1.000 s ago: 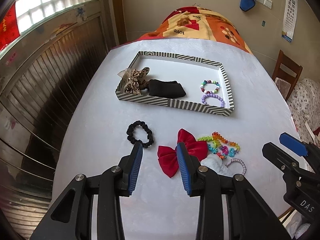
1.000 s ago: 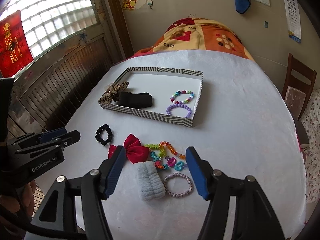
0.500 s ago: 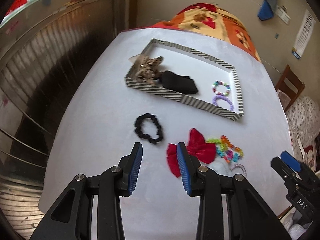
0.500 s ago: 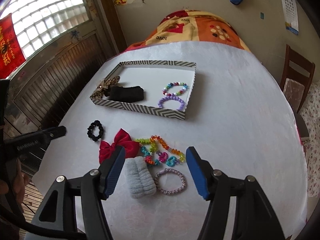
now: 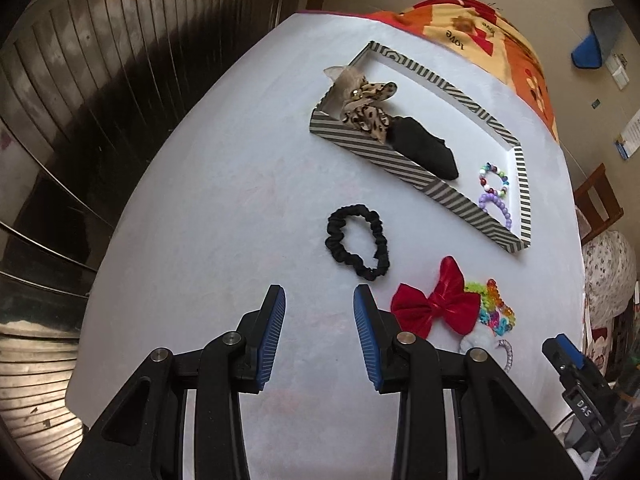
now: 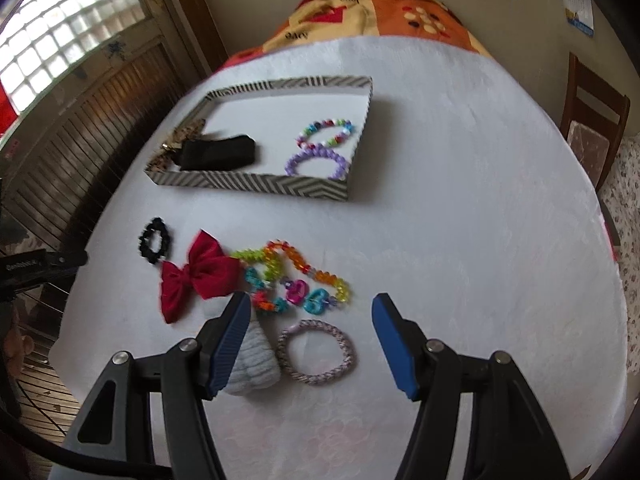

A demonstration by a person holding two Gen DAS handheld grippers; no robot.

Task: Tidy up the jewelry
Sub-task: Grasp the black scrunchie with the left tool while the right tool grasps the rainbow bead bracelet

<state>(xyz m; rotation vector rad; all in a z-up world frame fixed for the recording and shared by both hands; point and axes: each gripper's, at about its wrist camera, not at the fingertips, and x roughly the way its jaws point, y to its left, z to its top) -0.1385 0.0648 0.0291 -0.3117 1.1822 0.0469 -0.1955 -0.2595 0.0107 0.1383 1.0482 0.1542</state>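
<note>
A striped tray (image 5: 400, 166) (image 6: 256, 186) on the white table holds a leopard bow (image 5: 362, 106), a black cloth item (image 5: 424, 148) (image 6: 218, 152), a multicolour bead bracelet (image 6: 326, 132) and a purple bead bracelet (image 6: 316, 162). Loose on the table lie a black scrunchie (image 5: 358, 242) (image 6: 156, 242), a red bow (image 5: 438, 304) (image 6: 198, 278), colourful bead pieces (image 6: 296, 280), a white scrunchie (image 6: 256, 364) and a pinkish braided bracelet (image 6: 316, 352). My left gripper (image 5: 320, 312) is open and empty, just short of the black scrunchie. My right gripper (image 6: 310, 316) is open and empty over the braided bracelet.
A wooden slatted wall (image 5: 100, 80) runs along the table's left side. A wooden chair (image 6: 592, 128) stands at the right. An orange patterned cloth (image 6: 380, 12) lies at the far end of the table. The right gripper's tip shows in the left wrist view (image 5: 568, 360).
My left gripper has swung left, off the red bow and toward the black scrunchie. My right gripper has moved forward and down over the braided bracelet. Both stay open.
</note>
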